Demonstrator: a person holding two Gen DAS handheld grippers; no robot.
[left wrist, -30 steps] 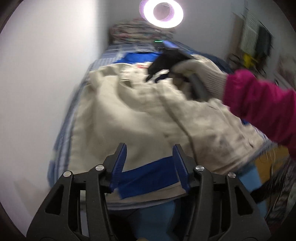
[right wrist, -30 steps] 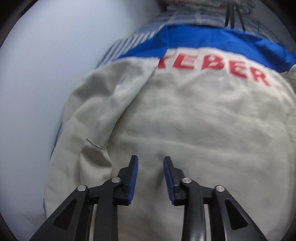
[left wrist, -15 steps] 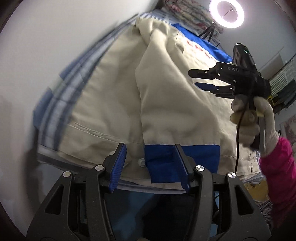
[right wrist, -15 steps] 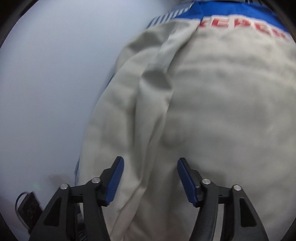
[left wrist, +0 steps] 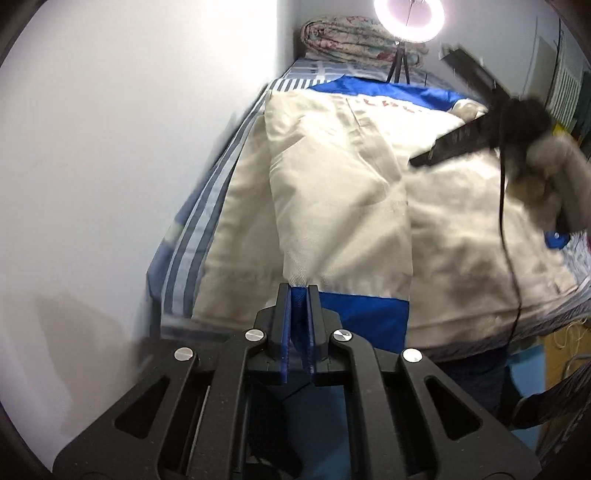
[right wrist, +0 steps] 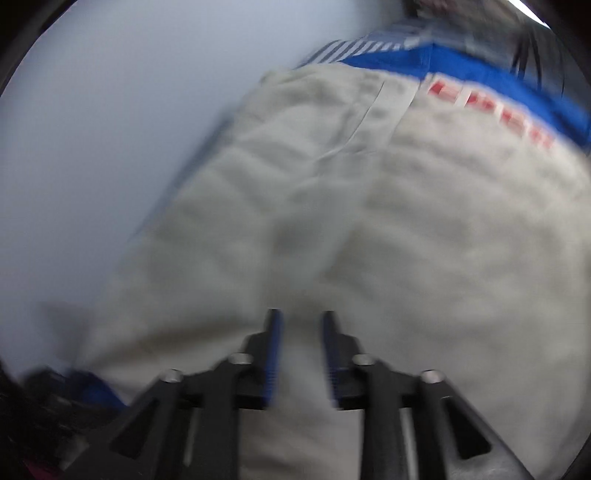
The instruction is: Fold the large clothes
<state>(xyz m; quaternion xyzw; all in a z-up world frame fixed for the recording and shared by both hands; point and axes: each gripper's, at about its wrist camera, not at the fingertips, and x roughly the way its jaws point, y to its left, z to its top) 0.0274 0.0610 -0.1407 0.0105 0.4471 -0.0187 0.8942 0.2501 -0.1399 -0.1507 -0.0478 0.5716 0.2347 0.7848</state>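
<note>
A large beige jacket (left wrist: 332,192) with blue trim and red lettering lies spread on a striped bed. One sleeve is folded across its body, ending in a blue cuff (left wrist: 365,314). My left gripper (left wrist: 298,295) is shut on the edge of that cuff at the near end. My right gripper (left wrist: 436,157) hovers above the jacket's right side, blurred by motion. In the right wrist view the jacket (right wrist: 369,221) fills the frame and the right gripper (right wrist: 301,321) has its jaws a small gap apart, holding nothing.
The striped bedsheet (left wrist: 207,221) runs along a white wall (left wrist: 110,147) on the left. A rolled quilt (left wrist: 343,40) and a ring light (left wrist: 408,14) stand at the bed's far end. Clutter shows at the right edge.
My left gripper has closed on the blue cuff. My right gripper's jaws have narrowed and it has swung over the jacket's right side.
</note>
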